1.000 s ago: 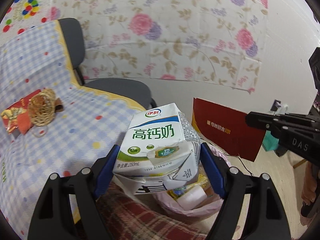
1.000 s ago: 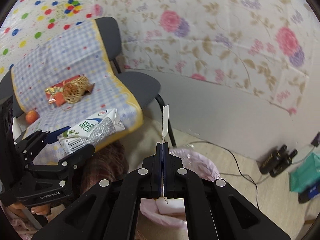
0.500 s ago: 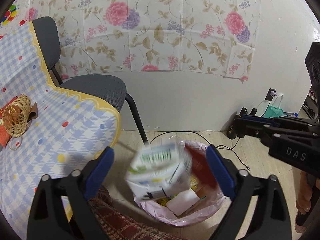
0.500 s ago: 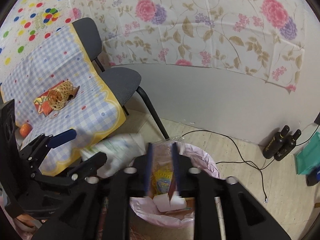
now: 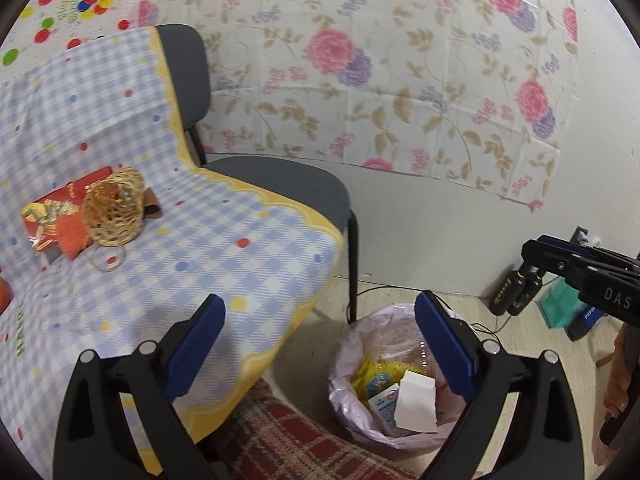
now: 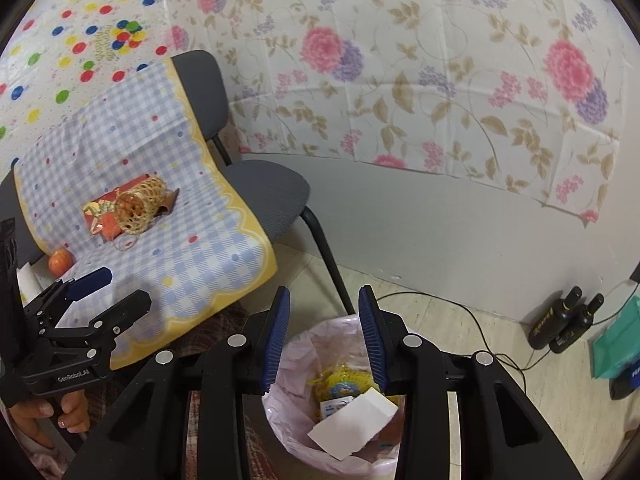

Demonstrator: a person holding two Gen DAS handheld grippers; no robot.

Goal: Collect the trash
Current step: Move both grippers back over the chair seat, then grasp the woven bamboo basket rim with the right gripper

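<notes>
Now both grippers hang empty over the pink-lined trash bin (image 6: 280,408): the left gripper (image 5: 320,344) stands wide, and the right gripper (image 6: 324,336) is narrower, its jaws opening with nothing between them. A white paper (image 6: 352,424) and a small carton (image 5: 382,402) lie inside the bin. This drop looks finished. Next comes a reach back to the table (image 5: 248,272) for the red wrapper (image 5: 52,216) beside the woven basket (image 5: 114,208).
</notes>
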